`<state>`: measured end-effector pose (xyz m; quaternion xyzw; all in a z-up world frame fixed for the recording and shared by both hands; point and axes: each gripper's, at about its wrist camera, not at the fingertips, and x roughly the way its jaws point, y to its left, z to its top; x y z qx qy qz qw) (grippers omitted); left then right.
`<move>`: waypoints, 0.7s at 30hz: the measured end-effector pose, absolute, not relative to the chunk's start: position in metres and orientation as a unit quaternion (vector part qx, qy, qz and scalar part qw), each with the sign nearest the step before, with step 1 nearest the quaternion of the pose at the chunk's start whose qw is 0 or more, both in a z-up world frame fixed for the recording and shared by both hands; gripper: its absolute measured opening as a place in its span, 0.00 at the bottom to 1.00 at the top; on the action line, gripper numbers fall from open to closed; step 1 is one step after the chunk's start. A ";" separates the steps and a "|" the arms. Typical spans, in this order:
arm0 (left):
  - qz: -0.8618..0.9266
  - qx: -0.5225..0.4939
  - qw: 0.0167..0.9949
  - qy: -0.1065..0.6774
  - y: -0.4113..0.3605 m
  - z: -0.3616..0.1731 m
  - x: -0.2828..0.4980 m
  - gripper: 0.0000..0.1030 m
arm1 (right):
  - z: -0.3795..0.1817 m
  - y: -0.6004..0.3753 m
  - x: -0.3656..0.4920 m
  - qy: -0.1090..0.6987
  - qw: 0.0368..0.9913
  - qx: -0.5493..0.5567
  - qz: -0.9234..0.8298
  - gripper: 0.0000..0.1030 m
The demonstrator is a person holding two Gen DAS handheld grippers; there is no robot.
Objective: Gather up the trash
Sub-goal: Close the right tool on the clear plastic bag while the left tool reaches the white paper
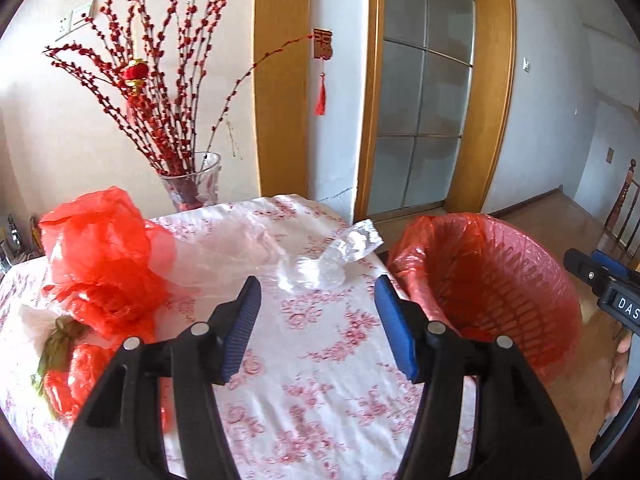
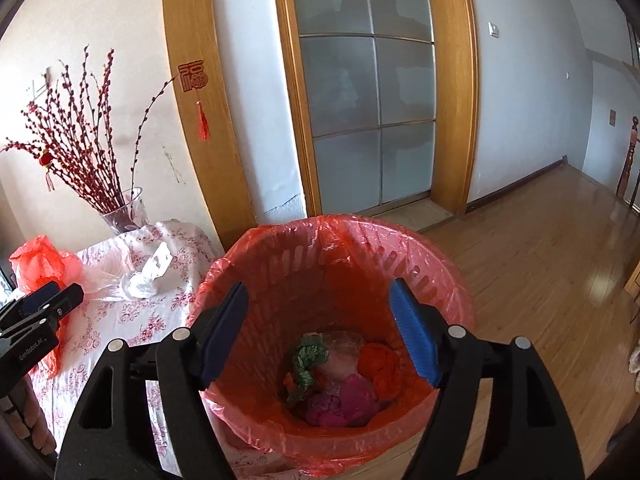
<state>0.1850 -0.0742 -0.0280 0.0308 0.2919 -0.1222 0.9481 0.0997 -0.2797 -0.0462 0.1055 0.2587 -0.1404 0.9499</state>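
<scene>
Already your bin (image 2: 332,320) beside the surface (image 1: 312,360) holds several wads, yet with both tongs, left (image 1: 318,320) and right (image 2: 320,332), gaping empty, the clear wrapper (image 1: 328,256) and red bag (image 1: 100,256) remain.

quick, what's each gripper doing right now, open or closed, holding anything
Left gripper: open, holding nothing, over the table.
Right gripper: open, holding nothing, above the trash bin.
</scene>
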 end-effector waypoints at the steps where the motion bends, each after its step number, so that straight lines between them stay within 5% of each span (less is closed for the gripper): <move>1: -0.116 0.032 0.949 0.290 -0.066 -0.028 0.183 0.59 | -0.045 -0.273 0.102 0.261 0.951 0.100 -0.132 0.71; 13: -0.017 -0.004 0.956 0.292 0.047 -0.032 0.169 0.60 | -0.042 -0.189 0.158 0.279 0.955 0.095 -0.028 0.70; 21: 0.023 -0.026 0.956 0.290 0.108 -0.032 0.164 0.60 | -0.059 -0.122 0.227 0.320 0.946 0.048 0.023 0.61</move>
